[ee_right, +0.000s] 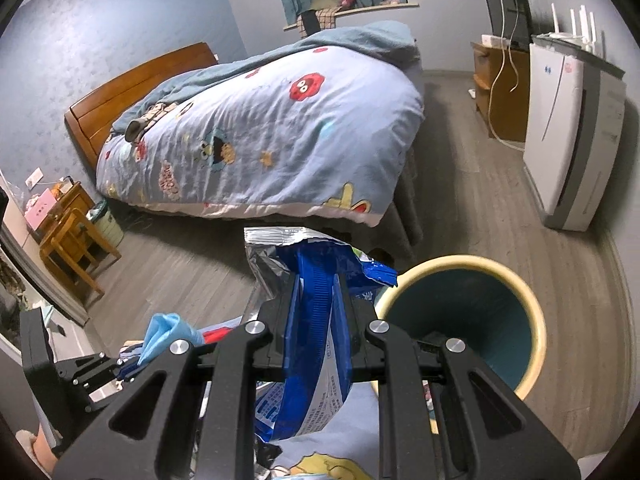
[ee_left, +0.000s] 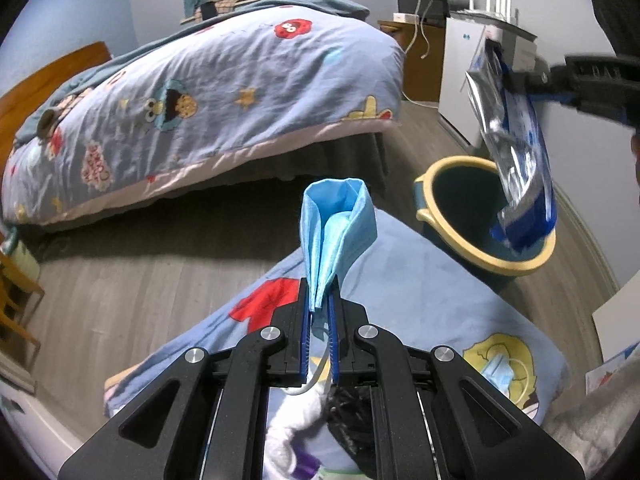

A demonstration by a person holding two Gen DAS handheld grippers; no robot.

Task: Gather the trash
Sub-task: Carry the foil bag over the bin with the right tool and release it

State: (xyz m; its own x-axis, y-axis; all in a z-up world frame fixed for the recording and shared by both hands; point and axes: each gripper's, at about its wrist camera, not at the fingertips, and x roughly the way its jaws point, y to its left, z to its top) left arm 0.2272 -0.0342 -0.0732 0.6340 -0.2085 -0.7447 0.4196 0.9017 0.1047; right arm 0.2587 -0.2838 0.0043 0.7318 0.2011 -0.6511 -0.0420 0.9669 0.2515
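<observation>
Trash fills both my jaws: my left gripper is clenched on a folded blue face mask, at the frame's centre, above the cartoon-print bedding. My right gripper pinches a blue-and-silver snack bag, lower centre, beside the yellow-rimmed bin at lower right. Another mask lies on the bedding.

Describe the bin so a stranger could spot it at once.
Start at the big bed with the cartoon quilt, then look to the floor past its foot corner. The bin stands there: a round, open tub, dark teal with a cream rim, unlike the tall white appliance by the wall.
</observation>
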